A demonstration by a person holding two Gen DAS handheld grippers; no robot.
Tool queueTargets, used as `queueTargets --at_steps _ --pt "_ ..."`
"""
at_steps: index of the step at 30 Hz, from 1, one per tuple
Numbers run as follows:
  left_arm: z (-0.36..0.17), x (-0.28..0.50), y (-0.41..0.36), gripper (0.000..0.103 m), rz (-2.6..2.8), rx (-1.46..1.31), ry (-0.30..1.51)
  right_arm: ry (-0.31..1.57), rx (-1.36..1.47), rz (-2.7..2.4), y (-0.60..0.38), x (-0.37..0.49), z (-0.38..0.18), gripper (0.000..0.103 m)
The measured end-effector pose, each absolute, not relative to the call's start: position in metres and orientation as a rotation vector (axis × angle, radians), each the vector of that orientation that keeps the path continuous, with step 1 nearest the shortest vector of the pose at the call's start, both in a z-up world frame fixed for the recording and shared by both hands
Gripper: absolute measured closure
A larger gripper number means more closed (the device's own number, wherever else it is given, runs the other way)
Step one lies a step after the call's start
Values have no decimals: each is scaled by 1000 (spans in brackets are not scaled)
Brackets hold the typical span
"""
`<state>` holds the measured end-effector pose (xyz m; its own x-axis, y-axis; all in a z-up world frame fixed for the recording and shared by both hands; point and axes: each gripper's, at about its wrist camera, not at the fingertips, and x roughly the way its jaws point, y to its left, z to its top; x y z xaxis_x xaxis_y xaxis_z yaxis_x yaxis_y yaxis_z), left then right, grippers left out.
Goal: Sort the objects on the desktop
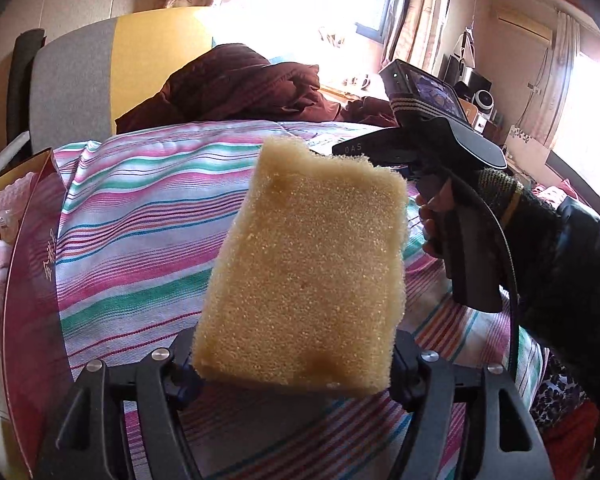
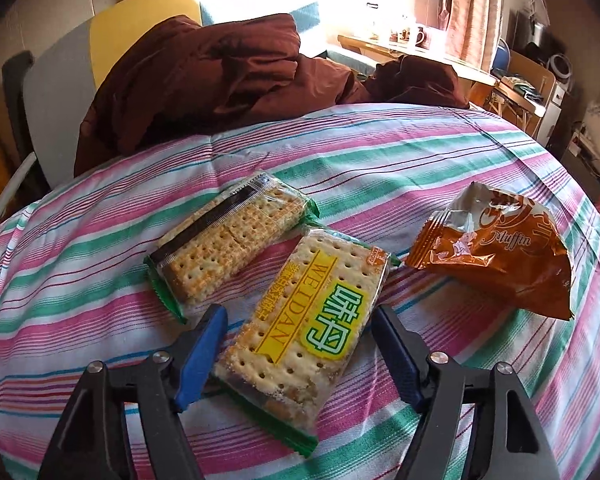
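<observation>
A yellow-brown sponge [image 1: 312, 264] fills the middle of the left wrist view, held upright above the striped bedsheet [image 1: 140, 240]. My left gripper [image 1: 294, 364] is shut on the sponge's lower end. In the right wrist view, a WEIDAN cracker pack [image 2: 304, 328] lies on the sheet, and my right gripper [image 2: 300, 316] stands open with one blue-padded finger on each side of it. A second cracker pack [image 2: 228, 240] lies just behind, touching the first. An orange Muffin wrapper [image 2: 496, 252] lies to the right.
A dark red box [image 1: 32, 280] stands at the left edge of the bed. A maroon duvet [image 2: 220, 76] is heaped at the far side. A gloved hand [image 1: 500, 216] holds the other gripper's handle [image 1: 468, 248] to the right of the sponge.
</observation>
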<state>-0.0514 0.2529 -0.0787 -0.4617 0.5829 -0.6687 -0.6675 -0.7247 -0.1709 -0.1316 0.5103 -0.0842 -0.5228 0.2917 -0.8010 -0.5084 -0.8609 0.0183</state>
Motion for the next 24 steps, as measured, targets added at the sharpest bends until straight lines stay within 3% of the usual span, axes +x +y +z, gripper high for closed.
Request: queueTargets --at_steps 4,7,24 --pt "-79 -52 253 31 2191 -945 146 327 -1214 2410 512 -120 -81 48" --pt "-78 -52 253 31 2190 -946 146 301 -1231 2452 507 -106 -80 52" --pt "-79 -53 253 27 2175 -961 141 205 -1248 2705 439 9 -77 52"
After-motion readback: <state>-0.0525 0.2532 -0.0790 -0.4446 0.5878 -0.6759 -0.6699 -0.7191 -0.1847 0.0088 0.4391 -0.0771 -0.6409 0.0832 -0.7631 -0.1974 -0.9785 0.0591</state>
